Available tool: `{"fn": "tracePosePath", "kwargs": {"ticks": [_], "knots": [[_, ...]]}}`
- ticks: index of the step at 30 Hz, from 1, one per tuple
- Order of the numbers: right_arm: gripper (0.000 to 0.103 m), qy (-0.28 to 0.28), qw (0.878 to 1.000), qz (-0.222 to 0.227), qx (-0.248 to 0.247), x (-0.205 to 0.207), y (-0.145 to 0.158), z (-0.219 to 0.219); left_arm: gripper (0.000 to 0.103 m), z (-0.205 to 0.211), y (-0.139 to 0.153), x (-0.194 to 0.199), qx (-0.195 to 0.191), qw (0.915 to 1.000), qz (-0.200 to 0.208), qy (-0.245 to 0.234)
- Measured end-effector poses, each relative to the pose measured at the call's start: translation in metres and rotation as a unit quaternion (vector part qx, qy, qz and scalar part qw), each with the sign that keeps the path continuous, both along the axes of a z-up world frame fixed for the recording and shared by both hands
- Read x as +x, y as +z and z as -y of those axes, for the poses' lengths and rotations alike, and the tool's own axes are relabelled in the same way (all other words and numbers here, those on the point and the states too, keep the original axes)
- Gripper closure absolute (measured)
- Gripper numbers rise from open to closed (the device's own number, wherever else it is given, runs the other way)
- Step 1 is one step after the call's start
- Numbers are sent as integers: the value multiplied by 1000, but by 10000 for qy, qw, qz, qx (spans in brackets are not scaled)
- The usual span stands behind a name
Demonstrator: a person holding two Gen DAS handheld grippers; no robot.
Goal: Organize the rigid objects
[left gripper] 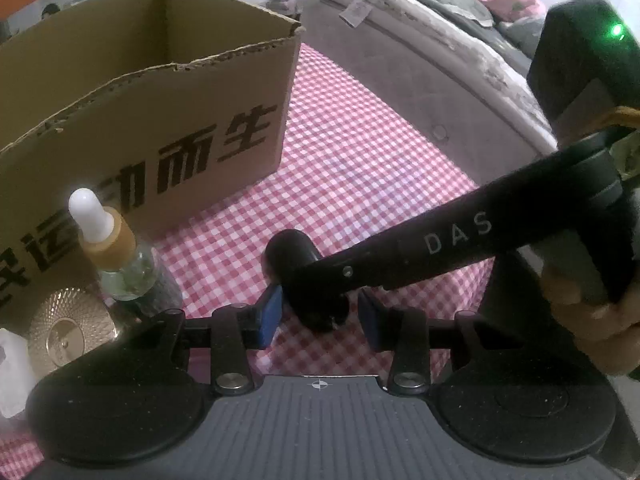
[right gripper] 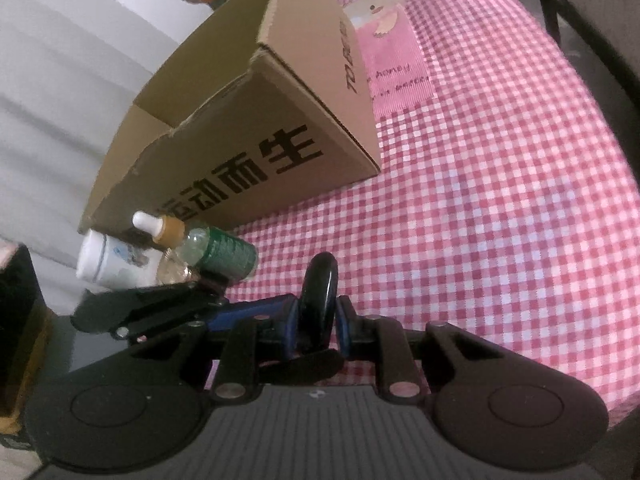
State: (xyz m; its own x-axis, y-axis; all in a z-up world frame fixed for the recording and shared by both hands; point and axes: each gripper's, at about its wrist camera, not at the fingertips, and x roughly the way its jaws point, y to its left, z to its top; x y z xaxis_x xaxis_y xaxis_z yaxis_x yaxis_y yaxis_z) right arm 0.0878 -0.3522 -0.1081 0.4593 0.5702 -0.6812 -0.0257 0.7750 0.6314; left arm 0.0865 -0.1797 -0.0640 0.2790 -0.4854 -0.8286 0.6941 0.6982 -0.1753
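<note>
- The right tongs (right gripper: 318, 326) pinch a black disc-shaped object (right gripper: 319, 300) edge-on between their blue pads (right gripper: 290, 326); the pads sit tight against both faces.
- In the left wrist view the same black object (left gripper: 294, 256) shows as a short cylinder carried by the other tool's dark arm, above the red-and-white checked surface (left gripper: 360, 168).
- The left tongs (left gripper: 318, 316) stand spread, one blue pad on either side of that object; the left pad (left gripper: 270, 314) seems just beside it, though contact is hard to judge.
- An open cardboard box (right gripper: 240, 120) with black printed characters stands on the surface behind.
- In front of the box's near wall sit a dropper bottle (left gripper: 116, 248), a green-capped bottle (right gripper: 224, 256) and a white jar (right gripper: 108, 260).
- A ribbed gold lid (left gripper: 72, 324) lies beside the dropper bottle.
- A bed (left gripper: 420, 52) borders the surface.
</note>
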Motion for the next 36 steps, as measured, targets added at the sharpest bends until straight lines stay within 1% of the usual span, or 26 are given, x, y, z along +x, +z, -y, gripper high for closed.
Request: {"fn": "tracePosePath", "kwargs": {"ticks": [3, 6, 7, 8, 11, 14, 17, 20, 24, 27, 30, 33, 35, 36], "knots": [[81, -76, 9993, -32, 376, 1, -6, 7, 64, 1, 0, 2, -18, 10000, 2, 70], [81, -195, 9984, -1, 530, -2, -9, 11, 66, 1, 2, 2, -9, 10000, 5, 80], [83, -246, 9980, -9, 575, -5, -9, 13, 67, 1, 2, 1, 0, 10000, -2, 85], [86, -285, 9979, -8, 579, -8, -9, 16, 68, 1, 3, 1, 1, 9999, 17, 103], [86, -371, 9976, 55, 582, -21, -3, 26, 69, -1, 11, -4, -108, 9999, 63, 69], [86, -404, 9979, 215, 465, -35, 11, 28, 69, -2, 20, -10, -221, 9995, 203, 44], [86, -437, 9976, 387, 384, -49, 29, 31, 69, -7, 37, -19, -391, 9983, 419, 38], [86, -426, 9962, 716, 250, -64, 60, 24, 69, -17, 63, -29, -594, 9953, 757, 76], [86, -280, 9906, 1335, 80, -75, 109, 12, 69, -37, 102, -37, -786, 9879, 1313, 238], [86, -31, 9849, 1730, 15, -66, 138, -5, 69, -54, 127, -31, -787, 9828, 1604, 473], [86, 349, 9796, 1978, 44, -44, 167, -27, 69, -74, 148, -14, -796, 9788, 1722, 765], [86, 701, 9768, 2019, 97, -10, 182, -52, 69, -94, 156, 9, -735, 9784, 1637, 1028], [86, 896, 9769, 1936, 136, 13, 181, -68, 69, -106, 155, 27, -632, 9797, 1501, 1172], [86, 1011, 9777, 1835, 141, 29, 179, -77, 69, -111, 150, 38, -571, 9810, 1371, 1251]]}}
